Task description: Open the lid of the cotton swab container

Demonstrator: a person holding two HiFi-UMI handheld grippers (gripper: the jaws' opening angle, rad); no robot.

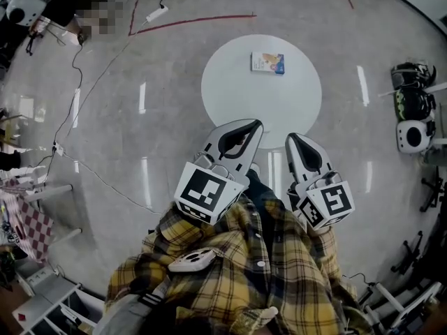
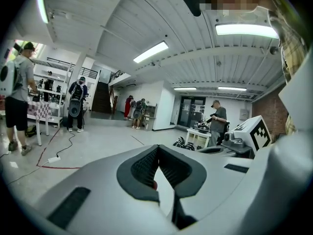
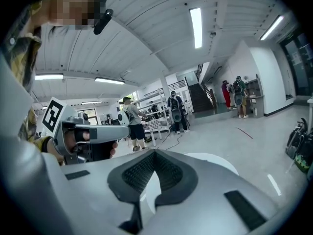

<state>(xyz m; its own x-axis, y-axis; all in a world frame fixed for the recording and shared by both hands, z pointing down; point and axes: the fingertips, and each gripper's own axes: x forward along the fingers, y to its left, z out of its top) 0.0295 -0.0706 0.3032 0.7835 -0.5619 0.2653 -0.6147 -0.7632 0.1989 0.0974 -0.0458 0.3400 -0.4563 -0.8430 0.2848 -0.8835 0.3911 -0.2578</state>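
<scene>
The round white bench carries a small box (far side); the left hand-held gripper and right hand-held gripper hover closed, empty.

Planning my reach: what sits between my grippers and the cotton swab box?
Nothing. The head view shows only bare table between the box, the left gripper and the right gripper.

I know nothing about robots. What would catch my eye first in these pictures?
The left gripper and the right gripper, grey and hand-held, both shut and empty, point toward a round white table. A small box lies alone near the table's far edge, apart from both.
</scene>
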